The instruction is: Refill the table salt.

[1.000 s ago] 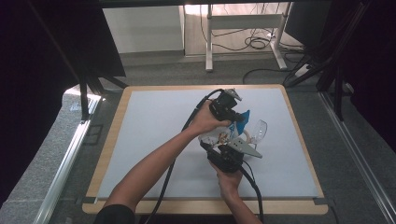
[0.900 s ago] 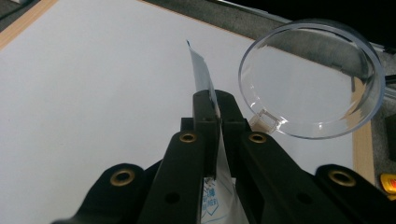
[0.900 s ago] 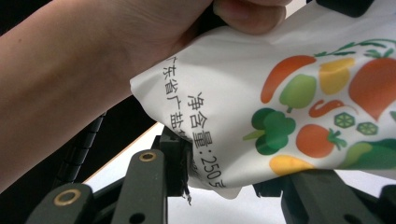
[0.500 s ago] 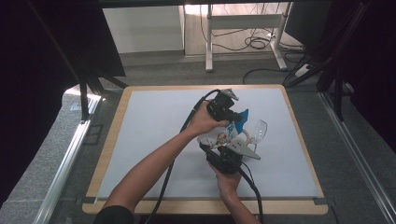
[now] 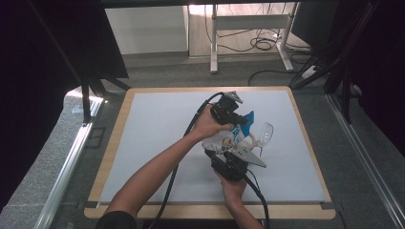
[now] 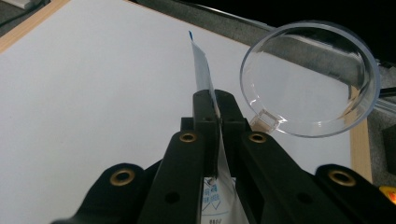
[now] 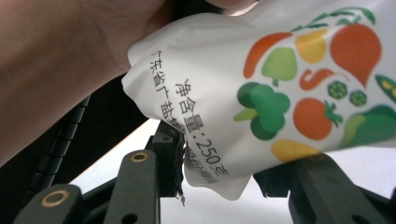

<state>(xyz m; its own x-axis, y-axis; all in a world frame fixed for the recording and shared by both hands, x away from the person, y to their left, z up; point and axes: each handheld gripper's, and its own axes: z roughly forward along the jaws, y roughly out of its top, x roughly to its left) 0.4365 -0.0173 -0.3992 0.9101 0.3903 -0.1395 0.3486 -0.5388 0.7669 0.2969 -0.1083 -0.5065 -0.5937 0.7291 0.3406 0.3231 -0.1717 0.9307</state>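
1. The left tongs (image 6: 217, 109) are clamped flat on the thin top seam of a white pouch (image 5: 228, 139) printed with vegetables, and hold it up above the counter (image 5: 157, 138).
2. The right tongs (image 7: 219, 172) sit below the left ones, at the pouch's bottom corner. Their jaws have just been opening. In the right gripper view the corner hangs between them, close against the left jaw and clear of the right one, so they no longer pinch it.
3. A clear plastic wine glass (image 6: 310, 77) lies on its side on the counter just beyond the left tongs, with its mouth turned toward them.
4. Judged from this, the step in hand is readying the pouch for pouring: the top is gripped and the lower end is being let go or re-gripped.
5. The next move likely calls for the right tongs to take a fresh hold, either on the pouch's tear edge or on the glass to stand it upright, while the left tongs keep the seam steady.
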